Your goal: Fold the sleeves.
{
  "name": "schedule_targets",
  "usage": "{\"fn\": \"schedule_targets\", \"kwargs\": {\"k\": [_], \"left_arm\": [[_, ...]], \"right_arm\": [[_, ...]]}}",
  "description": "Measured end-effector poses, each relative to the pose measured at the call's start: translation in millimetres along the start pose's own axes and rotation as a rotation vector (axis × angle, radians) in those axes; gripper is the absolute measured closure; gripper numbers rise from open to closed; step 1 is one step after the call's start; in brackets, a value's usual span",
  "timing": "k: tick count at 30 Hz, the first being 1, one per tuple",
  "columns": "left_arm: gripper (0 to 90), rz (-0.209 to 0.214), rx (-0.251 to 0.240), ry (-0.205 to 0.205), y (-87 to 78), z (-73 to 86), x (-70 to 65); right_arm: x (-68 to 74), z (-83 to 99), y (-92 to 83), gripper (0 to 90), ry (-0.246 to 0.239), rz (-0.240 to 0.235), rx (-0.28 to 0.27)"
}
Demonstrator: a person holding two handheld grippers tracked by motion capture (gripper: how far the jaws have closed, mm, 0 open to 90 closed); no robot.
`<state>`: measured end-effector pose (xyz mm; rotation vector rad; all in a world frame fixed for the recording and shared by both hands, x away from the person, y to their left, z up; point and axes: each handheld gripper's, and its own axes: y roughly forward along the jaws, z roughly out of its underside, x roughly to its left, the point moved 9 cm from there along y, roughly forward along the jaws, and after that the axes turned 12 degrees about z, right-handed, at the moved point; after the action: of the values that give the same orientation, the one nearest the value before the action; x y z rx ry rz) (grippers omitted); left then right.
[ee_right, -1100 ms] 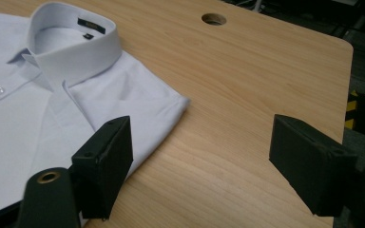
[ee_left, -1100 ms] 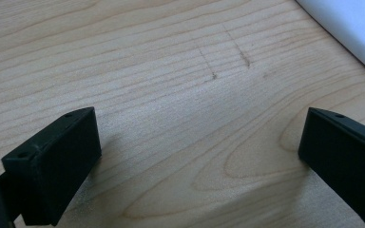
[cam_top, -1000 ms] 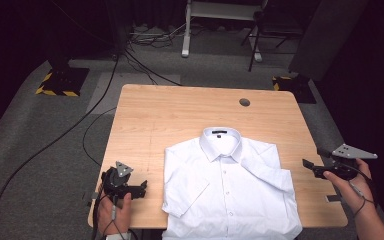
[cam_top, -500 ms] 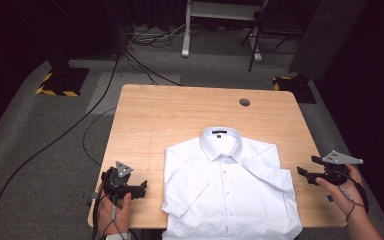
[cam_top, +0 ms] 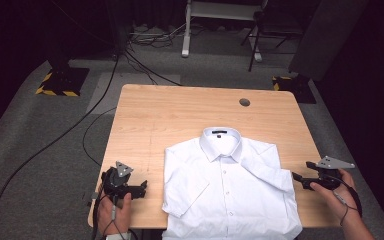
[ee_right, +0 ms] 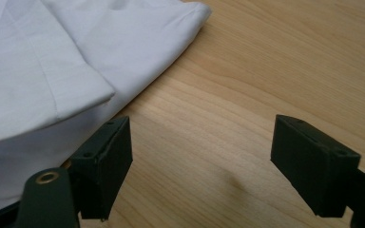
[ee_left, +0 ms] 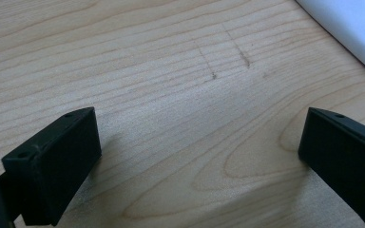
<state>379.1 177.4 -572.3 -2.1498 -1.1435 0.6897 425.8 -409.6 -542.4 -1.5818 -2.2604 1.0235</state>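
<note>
A white short-sleeved shirt (cam_top: 227, 187) lies buttoned and face up on the wooden table (cam_top: 180, 115), collar toward the far side. One sleeve is folded in across its front on the right. My right gripper (cam_top: 296, 177) hovers low just right of that folded edge, jaws open and empty. In the right gripper view the shirt (ee_right: 52, 66) lies ahead and left of my right gripper (ee_right: 199, 156). My left gripper (cam_top: 142, 189) rests near the table's front left corner, open, left of the shirt. In the left gripper view only a corner of the shirt (ee_left: 356, 28) shows past my left gripper (ee_left: 199, 161).
A round cable hole (cam_top: 244, 102) sits in the table's far right area. Cables (cam_top: 55, 145) run over the grey floor at the left. Yellow-black striped stand bases (cam_top: 60, 82) and a chair frame (cam_top: 220, 20) stand beyond the table.
My right gripper has sunk toward the table beside the shirt's right edge, jaws still open. My left gripper has stayed put.
</note>
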Motion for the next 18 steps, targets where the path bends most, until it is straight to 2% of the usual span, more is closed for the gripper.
{"fn": "schedule_targets", "kwargs": {"k": [12, 18], "left_arm": [[0.3, 0.000, 0.000, 0.000, 0.0, 0.0, 0.0], [0.3, 0.000, 0.000, 0.000, 0.0, 0.0, 0.0]], "right_arm": [[26.3, -2.1, 2.0, 20.1, -0.018, -0.055, -0.008], [43.4, -10.3, -6.8, 19.2, -0.047, -0.095, -0.046]]}}
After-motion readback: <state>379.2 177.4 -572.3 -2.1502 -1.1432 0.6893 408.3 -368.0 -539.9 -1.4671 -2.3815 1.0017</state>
